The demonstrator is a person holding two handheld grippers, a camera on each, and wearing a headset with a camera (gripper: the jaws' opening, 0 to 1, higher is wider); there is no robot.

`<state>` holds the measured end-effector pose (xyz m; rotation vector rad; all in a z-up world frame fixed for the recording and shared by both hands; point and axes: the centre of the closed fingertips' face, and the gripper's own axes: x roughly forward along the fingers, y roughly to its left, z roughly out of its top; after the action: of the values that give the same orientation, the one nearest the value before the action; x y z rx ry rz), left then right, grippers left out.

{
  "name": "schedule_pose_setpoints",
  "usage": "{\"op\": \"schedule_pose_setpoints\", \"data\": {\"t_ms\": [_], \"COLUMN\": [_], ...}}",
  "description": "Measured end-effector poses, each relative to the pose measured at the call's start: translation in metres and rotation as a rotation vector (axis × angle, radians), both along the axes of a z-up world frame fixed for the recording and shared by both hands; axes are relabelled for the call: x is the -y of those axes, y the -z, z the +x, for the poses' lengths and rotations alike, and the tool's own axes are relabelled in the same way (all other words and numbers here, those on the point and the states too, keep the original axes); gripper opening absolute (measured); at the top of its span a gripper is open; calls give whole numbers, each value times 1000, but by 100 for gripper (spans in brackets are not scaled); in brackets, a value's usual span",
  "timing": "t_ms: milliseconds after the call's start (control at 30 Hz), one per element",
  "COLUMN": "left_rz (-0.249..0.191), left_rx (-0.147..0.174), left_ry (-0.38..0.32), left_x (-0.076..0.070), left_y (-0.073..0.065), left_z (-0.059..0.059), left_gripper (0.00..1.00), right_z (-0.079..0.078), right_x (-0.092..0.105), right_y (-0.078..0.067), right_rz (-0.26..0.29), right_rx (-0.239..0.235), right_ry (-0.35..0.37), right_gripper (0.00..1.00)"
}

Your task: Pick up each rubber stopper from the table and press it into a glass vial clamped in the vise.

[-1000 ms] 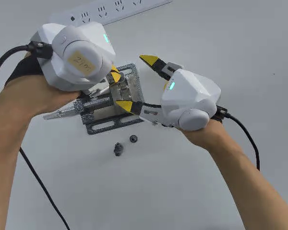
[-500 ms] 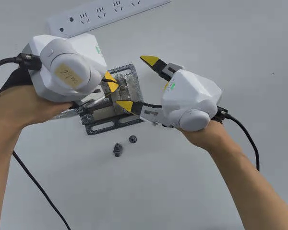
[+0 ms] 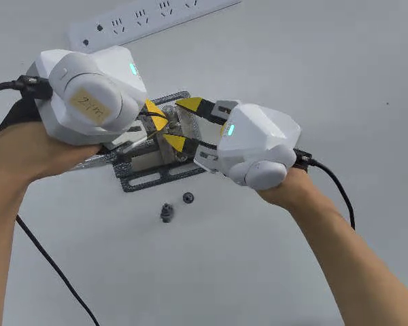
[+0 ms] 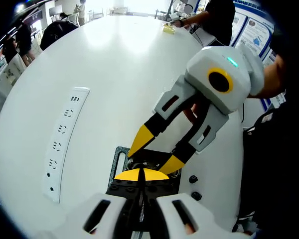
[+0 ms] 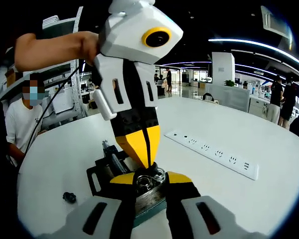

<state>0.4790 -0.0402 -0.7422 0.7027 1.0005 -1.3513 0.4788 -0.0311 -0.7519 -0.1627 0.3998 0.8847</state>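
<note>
A small metal vise (image 3: 147,176) sits mid-table with a clear glass vial (image 5: 150,179) upright in its jaws. My right gripper (image 5: 150,178) reaches in from the right, and its yellow fingertips (image 5: 122,178) press against both sides of the vial. My left gripper (image 3: 154,115) comes from the left with its yellow tips shut together, pointing down just over the vial mouth; whether anything is pinched between them is hidden. Two black rubber stoppers (image 3: 166,212) (image 3: 188,197) lie on the table just in front of the vise.
A white power strip (image 3: 146,17) lies along the far side of the table behind the vise. Black cables trail from both grippers. The vise handle (image 3: 85,161) sticks out to the left. People stand at other benches in the background.
My right gripper has moved left to the vise and its jaws have narrowed onto the vial. The left gripper has shifted slightly left, its tips staying over the vial.
</note>
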Motion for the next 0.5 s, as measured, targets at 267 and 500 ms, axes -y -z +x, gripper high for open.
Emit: {"op": "schedule_pose_setpoints", "data": {"t_ms": [267, 500], "left_rz": [-13, -20], "left_rx": [6, -2], "left_ry": [-10, -18], "left_x": [4, 3], "left_y": [-1, -1], "left_z": [3, 1], "left_gripper": [0, 0], "right_z": [5, 8], "right_x": [-6, -6], "right_y": [2, 0], "right_rz": [-5, -27], "right_rx": [16, 42], "right_ry": [-30, -39], "right_gripper": [20, 11]}}
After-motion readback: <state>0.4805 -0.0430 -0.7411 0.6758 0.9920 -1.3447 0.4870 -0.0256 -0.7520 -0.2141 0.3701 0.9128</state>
